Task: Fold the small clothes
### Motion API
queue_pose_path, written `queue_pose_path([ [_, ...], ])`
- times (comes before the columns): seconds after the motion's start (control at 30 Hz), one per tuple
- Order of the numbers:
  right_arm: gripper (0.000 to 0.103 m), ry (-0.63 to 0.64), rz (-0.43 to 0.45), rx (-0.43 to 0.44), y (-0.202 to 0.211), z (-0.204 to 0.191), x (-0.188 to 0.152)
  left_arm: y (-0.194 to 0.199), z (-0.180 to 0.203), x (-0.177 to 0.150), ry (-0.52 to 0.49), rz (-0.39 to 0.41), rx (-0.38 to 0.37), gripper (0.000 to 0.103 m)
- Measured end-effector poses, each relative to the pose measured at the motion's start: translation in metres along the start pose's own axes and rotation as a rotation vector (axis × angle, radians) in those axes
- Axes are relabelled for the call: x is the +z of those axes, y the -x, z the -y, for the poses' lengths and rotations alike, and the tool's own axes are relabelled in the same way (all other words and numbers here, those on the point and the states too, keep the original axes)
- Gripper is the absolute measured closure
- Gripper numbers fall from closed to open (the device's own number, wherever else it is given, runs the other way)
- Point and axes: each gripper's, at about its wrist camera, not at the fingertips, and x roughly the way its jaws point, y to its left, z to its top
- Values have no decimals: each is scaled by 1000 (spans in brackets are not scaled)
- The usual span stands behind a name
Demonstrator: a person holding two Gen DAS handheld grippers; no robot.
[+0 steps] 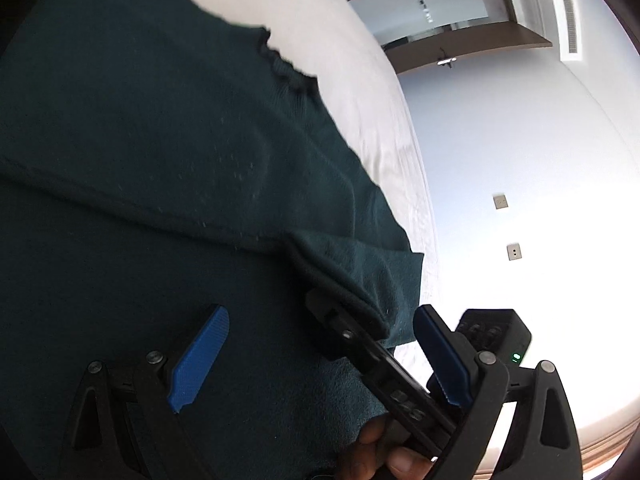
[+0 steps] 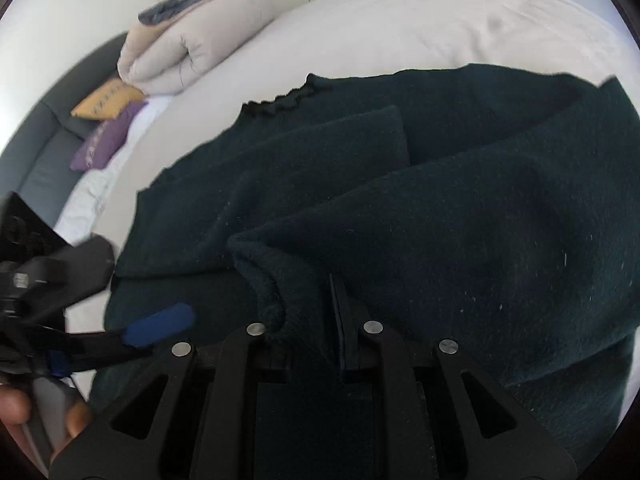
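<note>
A dark green knit sweater [image 1: 160, 160] lies spread on a white bed [image 1: 352, 60]; it also shows in the right wrist view [image 2: 440, 200]. Its frilled collar [image 2: 288, 98] is at the far edge. My left gripper [image 1: 320, 360] is open, its blue pads [image 1: 200, 360] wide apart just above the cloth. My right gripper [image 2: 308, 312] is shut on a folded sleeve or hem edge of the sweater [image 2: 276, 276], which bunches between its fingers. The right gripper also shows in the left wrist view [image 1: 352, 328], under the lifted cloth fold.
A rolled beige duvet [image 2: 188, 40] and orange [image 2: 108, 100] and purple [image 2: 104, 144] cushions lie at the bed's far left, by a grey headboard [image 2: 36, 152]. A white wall with switches [image 1: 508, 228] and a doorway [image 1: 440, 12] lie beyond the bed.
</note>
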Motion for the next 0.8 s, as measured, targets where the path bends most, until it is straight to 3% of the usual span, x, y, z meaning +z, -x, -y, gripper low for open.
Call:
queue_pose_path([
  [0.03,71,-10,0,24,12,4,-1,-5,0,0,6,-8,-2,8],
  [0.07,46,-23,5,51,32,16,-2,-9,1,0,10,-10,-5,8],
  [0.13,24,-40,43,84,60,22,-2,-15,5,-1,13,-18,-16,8],
  [0.17,23,-38,54,75,78,26,5,-19,8,0,12,-26,-21,8],
  [0.3,23,-150,67,103,114,53,-29,-32,14,0,7,-44,-10,13],
  [0.4,23,-255,98,194,141,82,-45,-48,19,5,4,-76,6,51],
  [0.47,23,-286,106,232,146,89,-47,-58,24,6,-19,-104,55,89],
  [0.5,23,-301,110,250,149,95,-45,-60,28,6,-45,-104,80,97],
  [0.67,23,-432,159,354,153,121,-48,-37,46,18,-139,-48,110,96],
  [0.8,24,-449,189,377,154,123,-46,3,52,49,-210,40,177,96],
])
